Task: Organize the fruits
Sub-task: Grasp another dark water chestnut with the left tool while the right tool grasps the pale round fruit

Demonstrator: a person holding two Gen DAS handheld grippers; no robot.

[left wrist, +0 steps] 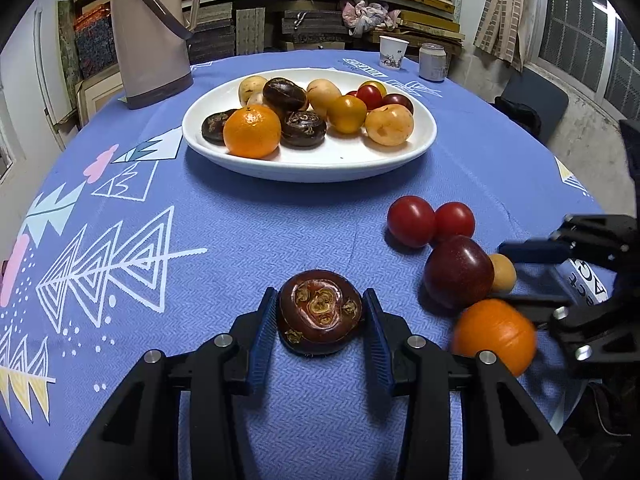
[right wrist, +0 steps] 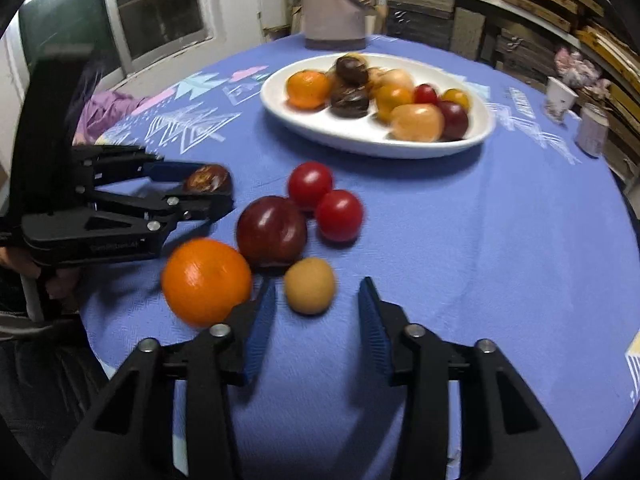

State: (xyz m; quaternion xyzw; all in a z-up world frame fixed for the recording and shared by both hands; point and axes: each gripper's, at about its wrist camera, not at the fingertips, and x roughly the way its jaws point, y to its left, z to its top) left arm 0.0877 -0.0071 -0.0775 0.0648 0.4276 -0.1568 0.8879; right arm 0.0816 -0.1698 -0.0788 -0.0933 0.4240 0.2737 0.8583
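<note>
Left wrist view first, sweeping from the left: blue woven tablecloth (left wrist: 224,216) with white triangle prints, tall beige thermos (left wrist: 150,36) at upper left, then the white oval plate (left wrist: 320,164) at top centre, already heaped with glossy fruit. Bottom centre, the left gripper (left wrist: 320,320) has its ribbed blue pads pressed on either flank of a dark water chestnut (left wrist: 320,312), a squat, flattened disc with a wrinkled crown, still resting on the cloth. Further right sits the loose cluster: two red tomatoes (left wrist: 430,220), a dark red plum (left wrist: 458,272), a small tan fruit (left wrist: 503,273) touching it, and a blurred orange (left wrist: 494,334) at lower right.

Right wrist view now, and it's smeared with motion. At the left edge the left gripper appears side-on, clamped on the chestnut. Bottom centre, the right gripper (right wrist: 316,320) has its fingers apart with the tan fruit just at their tips, nearer the left pad; nothing is gripped. The orange touches that left finger's outer side.

Risks, as I judge them: the chestnut is smooth and flat-sided, so an off-centre squeeze may pop it out on the lift. On the right, that left finger may shove the orange, and round fruit rolls freely on this cloth towards the near table edge. The tan fruit is small and smooth; closing off-centre may squirt it into the plum. The plate is crowded too, so a dropped piece may bounce others loose.
</note>
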